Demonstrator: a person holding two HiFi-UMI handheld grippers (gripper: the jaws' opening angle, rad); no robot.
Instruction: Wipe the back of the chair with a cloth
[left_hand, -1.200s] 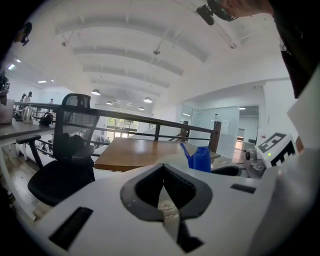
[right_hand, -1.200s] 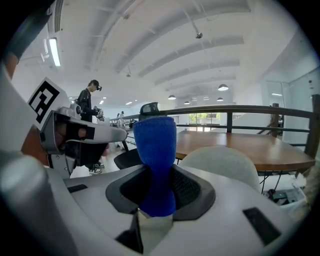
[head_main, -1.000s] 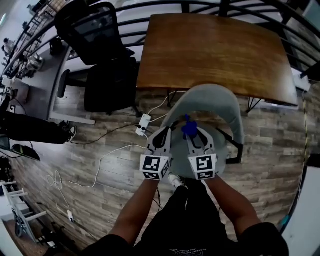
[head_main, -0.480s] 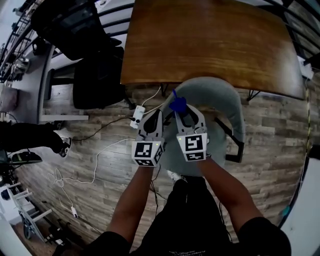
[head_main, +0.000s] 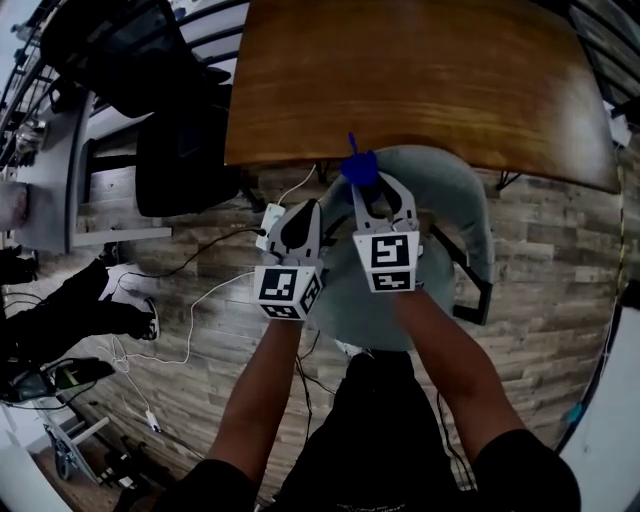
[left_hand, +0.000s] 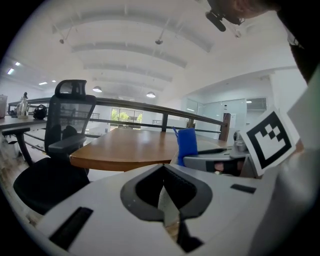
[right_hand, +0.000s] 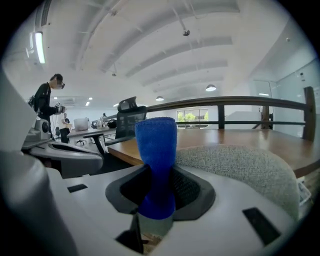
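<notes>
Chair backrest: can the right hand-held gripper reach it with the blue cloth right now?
Probably yes: the right hand-held gripper holds the blue cloth just beside the grey backrest, with nothing between them.

The chair (head_main: 455, 200) stands before the table (head_main: 420, 80), office chair (head_main: 180, 150) left.

Across the top of the head view, a glossy brown wooden table (head_main: 420, 80) over a grey wood-plank floor (head_main: 540, 270), with a black mesh office chair (head_main: 175, 130) at upper left beside a grey desk (head_main: 50, 190). Left of centre on the planks, a white power strip (head_main: 268, 222), with a thin white cable (head_main: 191, 325) looping off toward the lower left. At the far left of the right gripper view, a person (right_hand: 46, 102) in dark clothes standing among desks, and beyond the table a dark railing (right_hand: 240, 104) beneath a white ceiling with round lamps (right_hand: 211, 88).
</notes>
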